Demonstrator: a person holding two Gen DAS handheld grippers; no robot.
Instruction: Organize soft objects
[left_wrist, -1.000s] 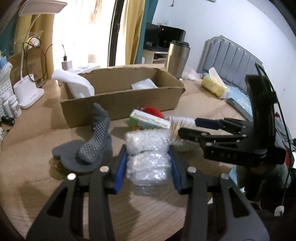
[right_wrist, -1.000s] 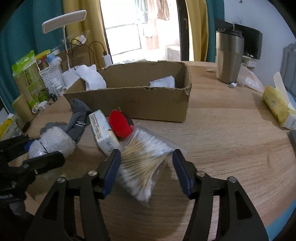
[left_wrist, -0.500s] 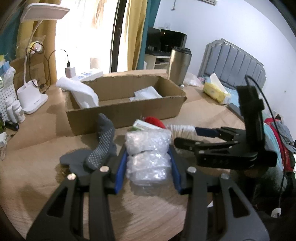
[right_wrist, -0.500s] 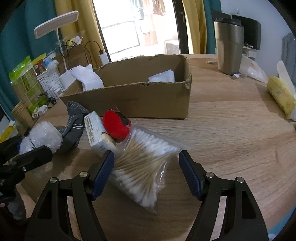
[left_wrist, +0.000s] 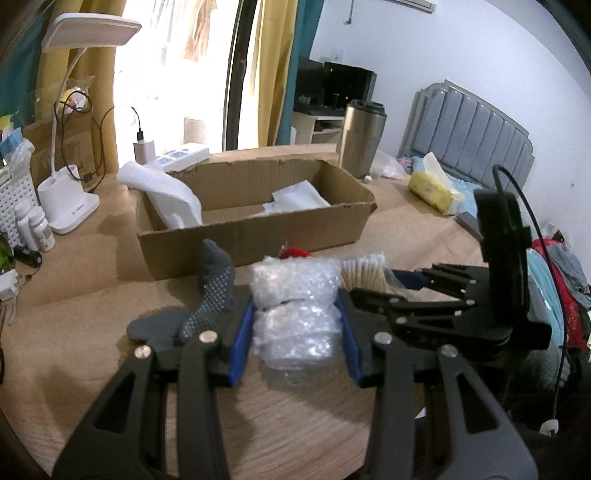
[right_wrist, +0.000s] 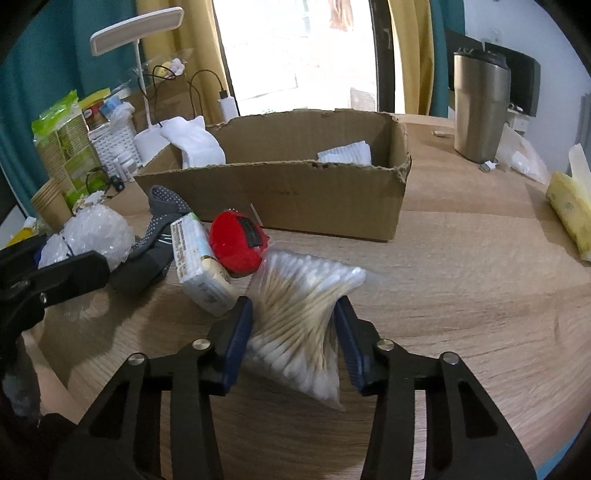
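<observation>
Left tool (left_wrist: 295, 325) — blue pads pressed against both sides of a bubble-wrap bundle (left_wrist: 295, 314), gripped firmly; whether the bundle's underside meets the wooden tabletop (left_wrist: 74, 332) cannot be told.

Right tool (right_wrist: 293, 332) — pads closed in on a clear bag of cotton swabs (right_wrist: 303, 314), which is pinched to a waist between them. The bag's near end is blurred, and its far end lies by a red soft ball (right_wrist: 238, 240).

Grey sock with grip dots (left_wrist: 210, 295) — crumpled just left of the bundle, its toe sticking up; its lower part is hidden behind the left tool's finger.

Small printed packet (right_wrist: 199, 266) — leans between the sock and the red ball; its print is too small to read. In the left view it is hidden behind the bundle.

Cardboard box (left_wrist: 258, 232) — open-topped, at the far side of the cluster. A white sock (left_wrist: 166, 192) drapes over its left wall; a white folded item (left_wrist: 299, 199) lies inside toward the right, only partly seen over the rim.

Steel tumbler (right_wrist: 480, 110) — upright on the tabletop, far right of the box.

Yellow tissue pack (right_wrist: 569, 206) — right edge, cut off by the frame.

Desk lamp (left_wrist: 70, 206) — far left, its base beside small white bottles.
</observation>
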